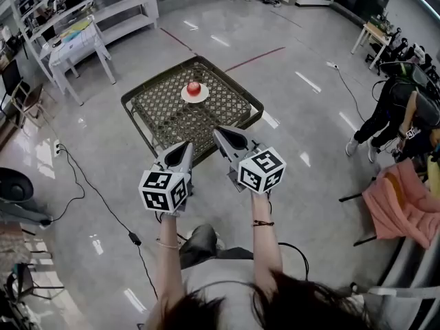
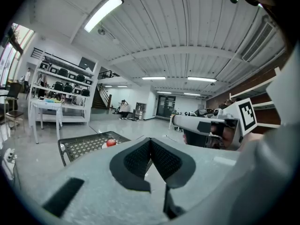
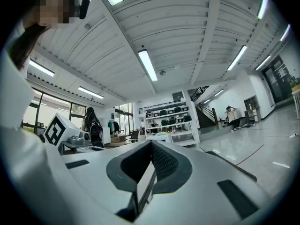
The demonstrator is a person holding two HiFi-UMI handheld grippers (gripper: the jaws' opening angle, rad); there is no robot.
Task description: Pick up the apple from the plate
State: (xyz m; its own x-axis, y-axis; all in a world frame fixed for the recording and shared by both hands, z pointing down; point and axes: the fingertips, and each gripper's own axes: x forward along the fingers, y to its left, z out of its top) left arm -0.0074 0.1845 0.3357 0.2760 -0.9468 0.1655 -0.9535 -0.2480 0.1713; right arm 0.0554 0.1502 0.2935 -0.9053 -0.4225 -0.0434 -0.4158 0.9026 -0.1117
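Before you: apple (image 1: 194,87), red; plate (image 1: 204,97), white; table (image 1: 165,119), dark lattice weave. Your left gripper (image 1: 184,146) and right gripper (image 1: 220,132), pale grey, each cube bearing black-and-white square markers. Floor (image 1: 309,129), glossy grey with red lines.

floor (image 1: 302,115): glossy grey, red line (image 1: 256,57) | white shelving (image 1: 110,5) beside white table (image 1: 74,45) | ceiling strip lights (image 2: 103,12) lit
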